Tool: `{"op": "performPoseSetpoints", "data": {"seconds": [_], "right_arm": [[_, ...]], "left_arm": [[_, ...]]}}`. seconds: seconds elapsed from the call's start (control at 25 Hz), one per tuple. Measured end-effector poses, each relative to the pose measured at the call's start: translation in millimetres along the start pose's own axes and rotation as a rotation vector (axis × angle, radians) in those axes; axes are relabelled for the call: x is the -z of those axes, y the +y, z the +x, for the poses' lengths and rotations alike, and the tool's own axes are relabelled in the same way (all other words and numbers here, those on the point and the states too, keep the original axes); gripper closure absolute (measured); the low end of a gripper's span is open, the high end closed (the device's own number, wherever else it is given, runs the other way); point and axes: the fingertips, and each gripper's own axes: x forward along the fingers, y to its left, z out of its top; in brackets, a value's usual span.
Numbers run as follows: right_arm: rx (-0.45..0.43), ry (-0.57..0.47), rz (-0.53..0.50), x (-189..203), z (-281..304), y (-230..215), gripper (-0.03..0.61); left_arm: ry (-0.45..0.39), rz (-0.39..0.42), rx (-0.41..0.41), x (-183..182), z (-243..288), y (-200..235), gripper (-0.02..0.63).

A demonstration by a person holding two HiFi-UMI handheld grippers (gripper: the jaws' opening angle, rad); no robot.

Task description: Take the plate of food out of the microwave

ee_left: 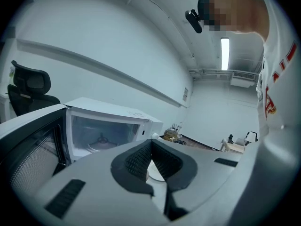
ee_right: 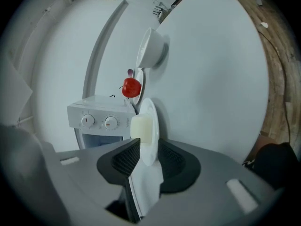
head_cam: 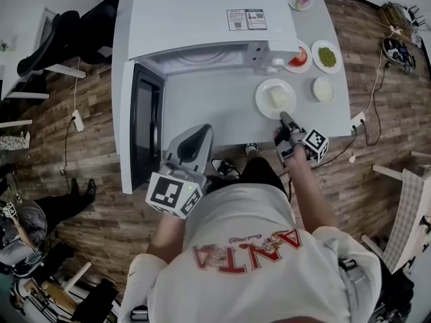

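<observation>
scene: white microwave (head_cam: 209, 12) stood on the white counter (head_cam: 215, 106), its black-framed door (head_cam: 145, 123) swung open to the left in the head view. the cavity is seen empty of the plate in the left gripper view; only the glass turntable (ee_left: 100, 143) is seen inside.

task object: the round white plate (head_cam: 264, 101) is set down on the counter, outside the microwave and just in front of its control panel. a pale cream block of food (head_cam: 278, 97) is carried at the plate's centre.

right claw (head_cam: 285, 118): held at the near rim of the plate. in the right gripper view the rim is found between the two ribbed black pads (ee_right: 128, 157), but the jaws are parted moderately and the rim is not pressed; a narrow gap is seen on each side.

left claw (head_cam: 200, 130): held over the counter in front of the open door, well apart from the plate. its jaw tips are brought together and nothing is held between them.

also noted: a small plate with a red tomato (head_cam: 298, 57) beside the microwave's right corner, a small plate of green food (head_cam: 327, 56) to its right, and a small white bowl (head_cam: 323, 89) beside the task plate. wood-pattern floor (head_cam: 101, 180) around the counter.
</observation>
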Motion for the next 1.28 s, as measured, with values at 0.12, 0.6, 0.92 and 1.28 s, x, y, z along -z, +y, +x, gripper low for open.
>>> {"op": "performPoseSetpoints", "data": {"seconds": [0.12, 0.6, 0.92, 1.28], "right_arm": [[0.058, 0.04, -0.069, 0.4, -2.5, 1.9, 0.464], [0.334, 0.293, -0.66, 14.9, -4.9, -4.3, 0.417], [0.304, 0.29, -1.013, 20.9, -12.6, 47.4, 0.568], [-0.079, 0.13, -1.226, 55.3, -20.1, 206.1, 0.575]], "left_arm": [[-0.001, -0.007, 0.001, -0.2, 0.0, 1.3, 0.604], [-0.029, -0.034, -0.004, -6.6, -8.7, 2.1, 0.604], [-0.088, -0.045, -0.034, -8.8, -25.6, 5.5, 0.604], [-0.187, 0.007, -0.085, -44.4, -51.1, 12.8, 0.604]]}}
